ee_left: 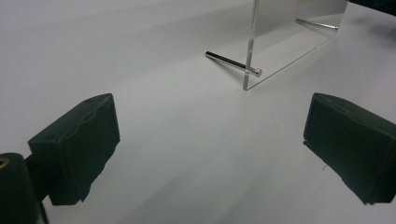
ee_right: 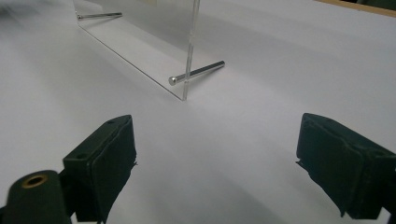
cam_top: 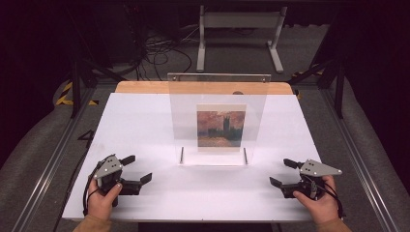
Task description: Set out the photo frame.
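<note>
A clear acrylic panel (cam_top: 217,104) stands upright in the middle of the white table (cam_top: 145,125), resting on two metal pins. A small painted picture (cam_top: 221,128) of a reddish sky shows through it. My left gripper (cam_top: 137,168) rests near the front left, open and empty, pointing toward the panel's left corner (ee_left: 249,70) and its pin (ee_left: 229,61). My right gripper (cam_top: 284,173) rests near the front right, open and empty. Ahead of it are the panel's right corner (ee_right: 189,70) and pin (ee_right: 198,72).
A strip of wooden board (cam_top: 145,87) runs along the table's far edge. Beyond it stand a white metal frame (cam_top: 239,29) and loose cables (cam_top: 159,53) on the floor. Dark rails (cam_top: 358,159) flank the table on both sides.
</note>
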The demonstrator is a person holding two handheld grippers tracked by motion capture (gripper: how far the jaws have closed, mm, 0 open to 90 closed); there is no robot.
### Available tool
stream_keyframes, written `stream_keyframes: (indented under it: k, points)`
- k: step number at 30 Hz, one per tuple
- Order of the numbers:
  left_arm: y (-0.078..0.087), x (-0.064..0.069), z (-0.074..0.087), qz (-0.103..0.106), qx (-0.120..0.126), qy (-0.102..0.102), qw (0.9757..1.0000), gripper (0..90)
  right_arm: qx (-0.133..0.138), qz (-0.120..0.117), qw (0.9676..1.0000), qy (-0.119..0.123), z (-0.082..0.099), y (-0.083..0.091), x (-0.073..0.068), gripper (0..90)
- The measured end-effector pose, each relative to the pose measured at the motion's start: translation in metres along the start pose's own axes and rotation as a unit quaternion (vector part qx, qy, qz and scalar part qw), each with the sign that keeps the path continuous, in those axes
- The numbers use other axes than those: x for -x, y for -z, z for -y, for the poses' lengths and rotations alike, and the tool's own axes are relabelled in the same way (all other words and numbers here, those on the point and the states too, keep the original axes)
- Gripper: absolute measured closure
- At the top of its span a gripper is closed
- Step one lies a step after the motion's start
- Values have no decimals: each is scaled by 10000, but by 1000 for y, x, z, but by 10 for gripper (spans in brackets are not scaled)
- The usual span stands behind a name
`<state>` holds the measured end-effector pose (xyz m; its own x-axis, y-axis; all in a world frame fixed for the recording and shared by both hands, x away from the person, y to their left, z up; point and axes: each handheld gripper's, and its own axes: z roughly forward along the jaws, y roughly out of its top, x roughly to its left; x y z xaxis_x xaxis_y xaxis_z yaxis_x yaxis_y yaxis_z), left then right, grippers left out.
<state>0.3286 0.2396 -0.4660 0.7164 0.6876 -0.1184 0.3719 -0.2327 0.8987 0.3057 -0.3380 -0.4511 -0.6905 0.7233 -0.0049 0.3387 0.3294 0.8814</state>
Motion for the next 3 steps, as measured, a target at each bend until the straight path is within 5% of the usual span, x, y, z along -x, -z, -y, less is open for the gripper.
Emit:
stream_keyframes:
  k: [3]
  points:
    - [-1,0,-1,-5,-25,-34,10000,39,11,23,10000,1,0,1,0,124]
